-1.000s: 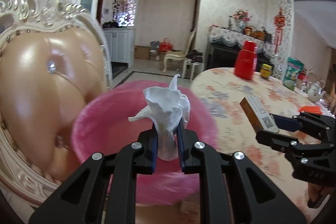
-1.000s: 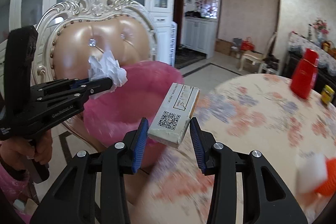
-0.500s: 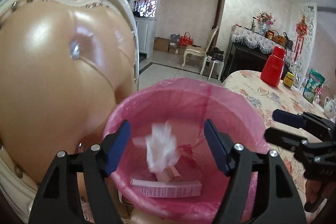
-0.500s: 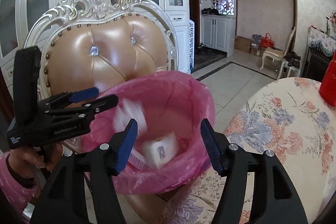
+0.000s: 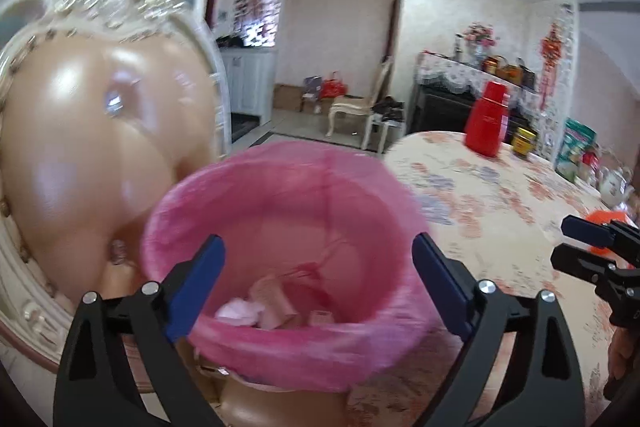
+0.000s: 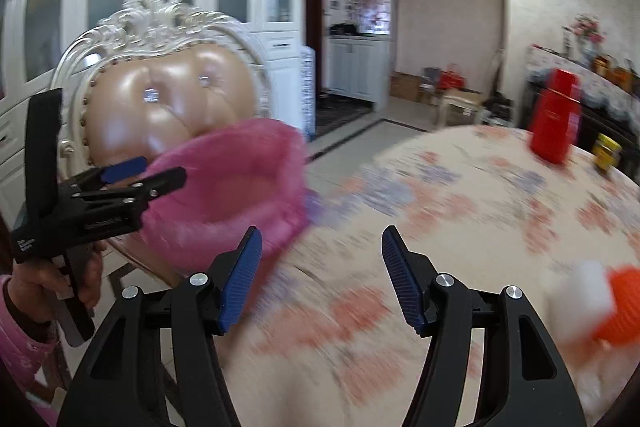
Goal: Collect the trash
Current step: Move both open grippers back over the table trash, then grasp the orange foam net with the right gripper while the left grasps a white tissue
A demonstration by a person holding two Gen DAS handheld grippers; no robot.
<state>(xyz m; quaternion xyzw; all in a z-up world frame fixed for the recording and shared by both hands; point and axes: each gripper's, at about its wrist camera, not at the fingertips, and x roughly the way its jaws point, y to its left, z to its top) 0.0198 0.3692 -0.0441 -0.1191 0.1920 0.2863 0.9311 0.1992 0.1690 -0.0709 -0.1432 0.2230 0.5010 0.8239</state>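
The left tongs (image 5: 316,283) are spread wide over the pink-lined bin (image 5: 280,351), jaws just opened, nothing gripped. A crumpled tissue (image 5: 239,310) and small boxes (image 5: 276,301) are seen lying at the bin's bottom. The right tongs (image 6: 322,277) are parted and empty too, held over the floral table (image 6: 460,195), right of the bin.

right gripper (image 6: 322,275) gapes empty over floral table (image 6: 460,195) beside pink bin (image 6: 224,183).

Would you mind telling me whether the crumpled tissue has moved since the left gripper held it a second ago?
Yes. The tissue has dropped from the left gripper, whose jaws have just been opening, into the pink-lined bin.
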